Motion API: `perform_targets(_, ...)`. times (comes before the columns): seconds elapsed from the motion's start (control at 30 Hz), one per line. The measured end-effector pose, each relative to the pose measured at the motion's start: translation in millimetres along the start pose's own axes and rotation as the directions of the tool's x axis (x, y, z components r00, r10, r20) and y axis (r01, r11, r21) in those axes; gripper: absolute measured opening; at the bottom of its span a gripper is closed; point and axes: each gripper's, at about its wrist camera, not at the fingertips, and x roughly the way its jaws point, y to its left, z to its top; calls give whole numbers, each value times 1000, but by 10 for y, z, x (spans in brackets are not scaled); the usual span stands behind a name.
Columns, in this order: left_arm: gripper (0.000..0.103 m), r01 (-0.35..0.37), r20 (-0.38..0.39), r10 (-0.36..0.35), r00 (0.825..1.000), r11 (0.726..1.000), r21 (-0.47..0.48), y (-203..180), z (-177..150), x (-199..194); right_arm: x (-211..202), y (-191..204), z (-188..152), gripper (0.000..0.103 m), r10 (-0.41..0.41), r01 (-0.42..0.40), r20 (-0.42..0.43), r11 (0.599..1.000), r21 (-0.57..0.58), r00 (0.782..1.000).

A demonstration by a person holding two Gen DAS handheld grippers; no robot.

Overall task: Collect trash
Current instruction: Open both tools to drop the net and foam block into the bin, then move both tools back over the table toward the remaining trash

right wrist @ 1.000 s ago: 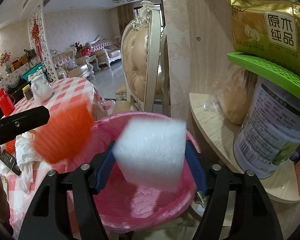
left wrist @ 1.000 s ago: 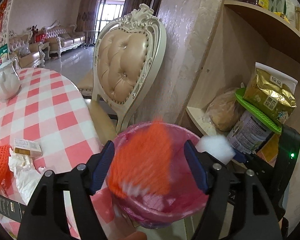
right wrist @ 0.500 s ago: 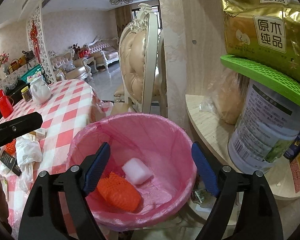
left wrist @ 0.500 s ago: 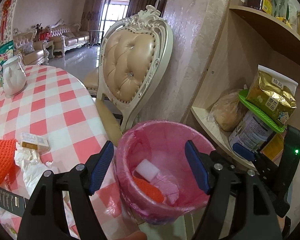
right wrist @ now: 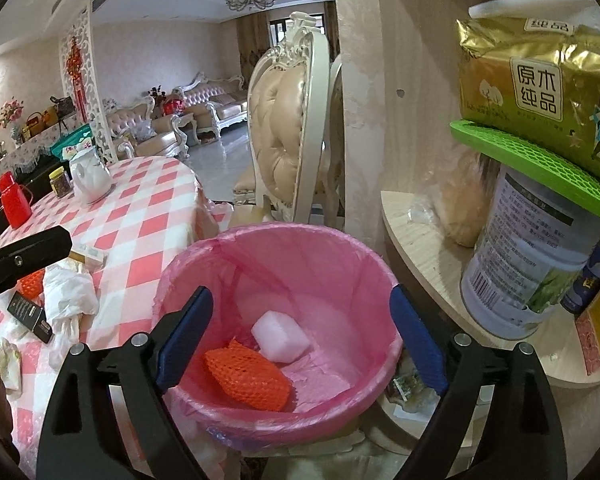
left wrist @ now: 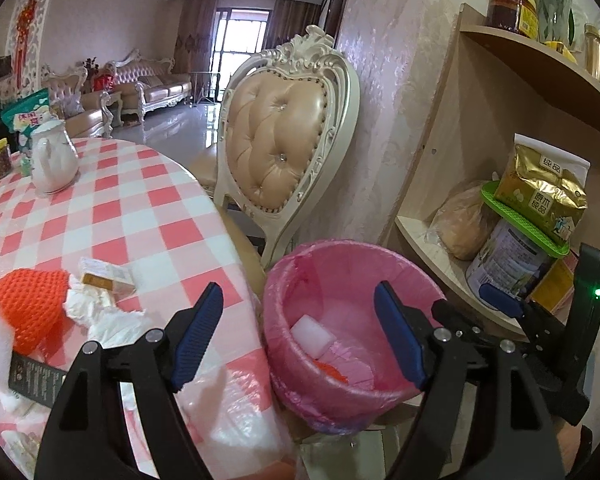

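Observation:
A bin with a pink liner (left wrist: 340, 264) (right wrist: 276, 236) stands between the table and the shelf. In it lie a white foam block (right wrist: 280, 336) (left wrist: 312, 334) and an orange foam net (right wrist: 248, 376) (left wrist: 330, 370). My right gripper (right wrist: 300, 304) hangs over the bin, its jaws opening with nothing between them. My left gripper (left wrist: 298, 308) is over the bin's left rim and the table edge, its jaws also opening and empty. On the table lie another orange net (left wrist: 28, 308), crumpled tissue (left wrist: 104, 316), a small box (left wrist: 106, 278) and a black packet (left wrist: 32, 376).
A padded chair (left wrist: 280, 148) stands behind the bin. The wooden shelf (right wrist: 424, 240) on the right holds a tin (right wrist: 532, 264), a gold bag (right wrist: 540, 92) and a bagged loaf. A white jug (left wrist: 54, 164) sits far back on the checked tablecloth (left wrist: 140, 216).
Both grippers let go: the orange net and the white foam dropped into the bin. Both jaws widened. The left gripper shifted left, toward the table.

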Motion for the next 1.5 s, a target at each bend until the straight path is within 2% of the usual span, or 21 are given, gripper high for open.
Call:
perform_targets(0.3,77,-41,23,42,999,999,-14,153,-103,-243,-89,195,-22,85,41,-41,-1,999,-21,999)
perform_targets(0.7,77,-121,59,125,990,990,-72,562,-270,-690,-160,513,-58,85,93,-93,-5,994,-52,996)
perform_targets(1.03,78,-210,71,220,973,969,-128,994,-476,-1088,-189,841,-95,85,141,-142,-18,986,-89,990)
perform_targets(1.5,79,-292,46,309,950,931,-217,1519,-739,-1382,-165,1249,-158,85,197,-201,-48,970,-139,979)
